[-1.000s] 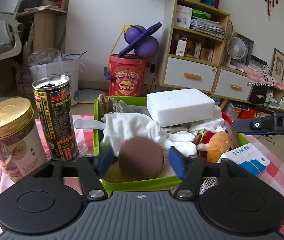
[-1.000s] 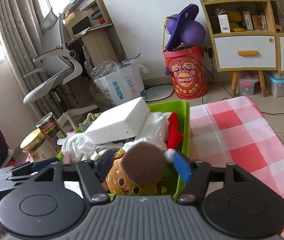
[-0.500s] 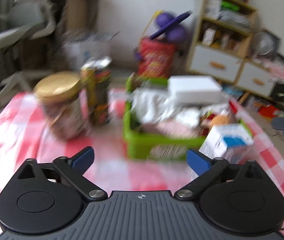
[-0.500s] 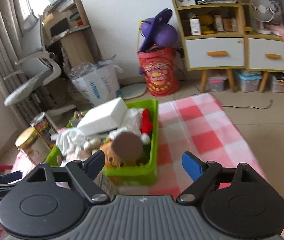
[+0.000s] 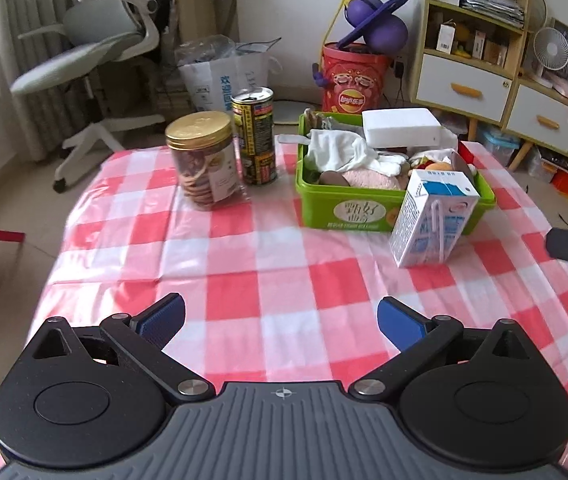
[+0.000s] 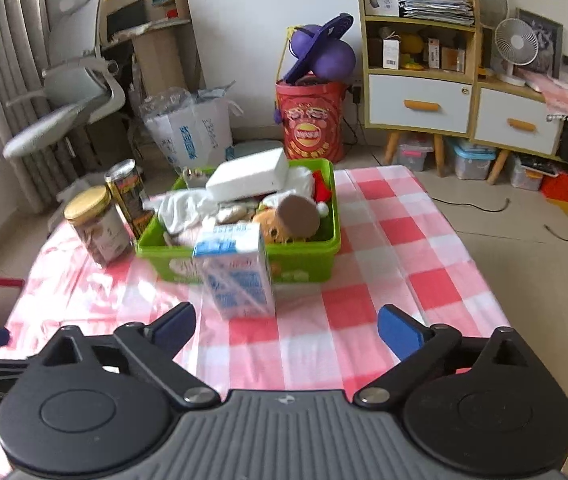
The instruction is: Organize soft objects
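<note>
1. Left gripper [image 5: 279, 320] hangs above the checked tablecloth [image 5: 243, 264], jaws spread wide after just opening, nothing between them
2. Right gripper [image 6: 286, 328] likewise gapes, jaws having just been opening, empty
3. Soft objects sit in the green bin [image 5: 364, 212]: white cloth [image 5: 340, 152], white foam block [image 5: 402, 126], plush toy [image 6: 284, 220]
4. Milk carton [image 5: 432, 218] stands just in front of the bin; jar [image 5: 203, 164] and can [image 5: 255, 140] stand left of it

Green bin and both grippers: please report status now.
Left gripper and right gripper open, empty. Green bin full of soft items. Milk carton stands before it.
</note>
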{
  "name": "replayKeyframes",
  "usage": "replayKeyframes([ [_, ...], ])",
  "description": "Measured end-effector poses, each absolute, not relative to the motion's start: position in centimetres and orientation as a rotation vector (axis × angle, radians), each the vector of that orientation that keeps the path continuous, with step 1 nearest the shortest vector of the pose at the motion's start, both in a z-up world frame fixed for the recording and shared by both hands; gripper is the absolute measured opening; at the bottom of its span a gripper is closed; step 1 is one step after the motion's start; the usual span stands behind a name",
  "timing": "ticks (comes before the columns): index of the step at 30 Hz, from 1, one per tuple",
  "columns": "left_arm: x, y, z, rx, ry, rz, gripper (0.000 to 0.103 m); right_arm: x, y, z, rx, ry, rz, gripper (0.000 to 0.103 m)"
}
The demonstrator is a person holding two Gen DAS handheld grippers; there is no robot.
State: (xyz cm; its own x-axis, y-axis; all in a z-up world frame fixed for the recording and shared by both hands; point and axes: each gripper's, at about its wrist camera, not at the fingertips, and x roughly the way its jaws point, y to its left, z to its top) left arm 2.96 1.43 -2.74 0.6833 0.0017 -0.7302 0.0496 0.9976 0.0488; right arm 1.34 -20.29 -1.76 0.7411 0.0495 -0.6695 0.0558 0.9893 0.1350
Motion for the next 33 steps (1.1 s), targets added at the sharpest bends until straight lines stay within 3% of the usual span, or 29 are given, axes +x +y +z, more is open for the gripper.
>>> replayKeyframes([
  [33,1.6,2.7,-1.7,0.007,0.848,0.005,0.098,1.2,-16.0,-1.9,0.131,0.830,-0.068,0.076],
])
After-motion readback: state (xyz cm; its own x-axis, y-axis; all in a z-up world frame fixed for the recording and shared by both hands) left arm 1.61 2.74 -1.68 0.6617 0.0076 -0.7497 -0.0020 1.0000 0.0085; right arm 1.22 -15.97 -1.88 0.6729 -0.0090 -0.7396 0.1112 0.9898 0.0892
